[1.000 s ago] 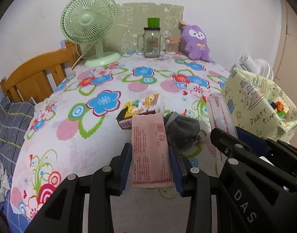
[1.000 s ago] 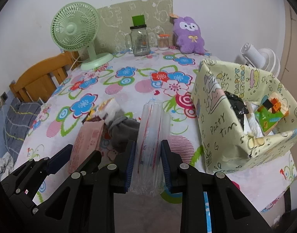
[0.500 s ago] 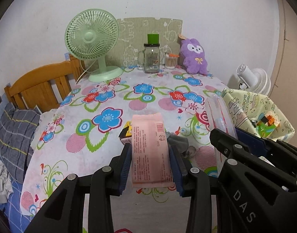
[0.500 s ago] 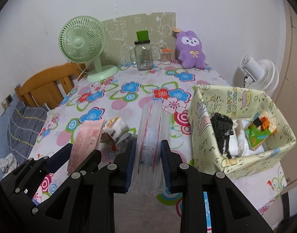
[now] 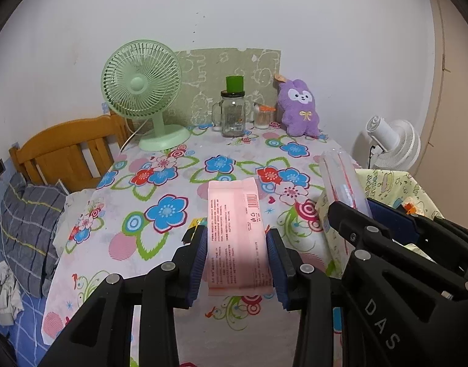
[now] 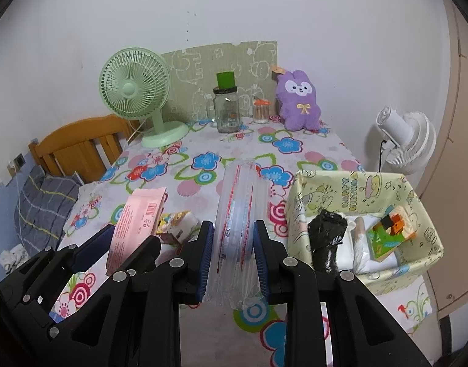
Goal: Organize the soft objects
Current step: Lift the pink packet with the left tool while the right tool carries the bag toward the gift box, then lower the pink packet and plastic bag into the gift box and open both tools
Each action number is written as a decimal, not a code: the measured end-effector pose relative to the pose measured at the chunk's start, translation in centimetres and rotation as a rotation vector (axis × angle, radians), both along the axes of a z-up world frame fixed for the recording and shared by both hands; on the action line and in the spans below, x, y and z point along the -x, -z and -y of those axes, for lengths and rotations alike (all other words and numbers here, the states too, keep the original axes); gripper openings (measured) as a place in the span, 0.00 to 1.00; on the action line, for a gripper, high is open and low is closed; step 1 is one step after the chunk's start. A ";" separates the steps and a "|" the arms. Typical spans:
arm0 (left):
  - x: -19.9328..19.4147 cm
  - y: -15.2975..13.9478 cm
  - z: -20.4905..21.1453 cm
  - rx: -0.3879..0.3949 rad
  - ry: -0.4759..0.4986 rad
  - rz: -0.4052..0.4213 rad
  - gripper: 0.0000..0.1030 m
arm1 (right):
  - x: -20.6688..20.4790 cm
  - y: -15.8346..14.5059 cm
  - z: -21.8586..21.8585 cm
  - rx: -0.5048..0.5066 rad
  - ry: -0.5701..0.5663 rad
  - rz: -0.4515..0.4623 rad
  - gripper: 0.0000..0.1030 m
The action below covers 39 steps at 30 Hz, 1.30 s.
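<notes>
Table (image 6: pixel 319 156), floral cloth: beneath both grippers.
Paper-lined box (image 6: pixel 350 183): right of right gripper (image 6: pixel 233 249), holding soft items.
Clear plastic pack (image 6: pixel 235 214): clamped between right gripper's pads.
Pink packet (image 5: pixel 237 235): clamped in left gripper (image 5: pixel 237 261), raised above table.

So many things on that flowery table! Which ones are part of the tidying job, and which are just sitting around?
Part of the job:
pink packet, held in the left gripper
clear plastic pack, held in the right gripper
yellow box
snack packet on the table

Just lying about:
green fan
glass jar
purple plush
white fan
</notes>
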<state>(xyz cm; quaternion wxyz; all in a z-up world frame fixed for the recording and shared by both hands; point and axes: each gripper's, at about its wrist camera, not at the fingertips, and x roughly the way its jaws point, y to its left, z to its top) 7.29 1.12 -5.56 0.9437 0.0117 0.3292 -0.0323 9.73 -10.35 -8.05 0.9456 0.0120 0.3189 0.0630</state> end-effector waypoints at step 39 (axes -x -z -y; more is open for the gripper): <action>-3.4 -1.7 10.5 -0.018 0.130 0.033 0.38 | -2.1 -2.0 10.1 0.010 0.108 0.039 0.28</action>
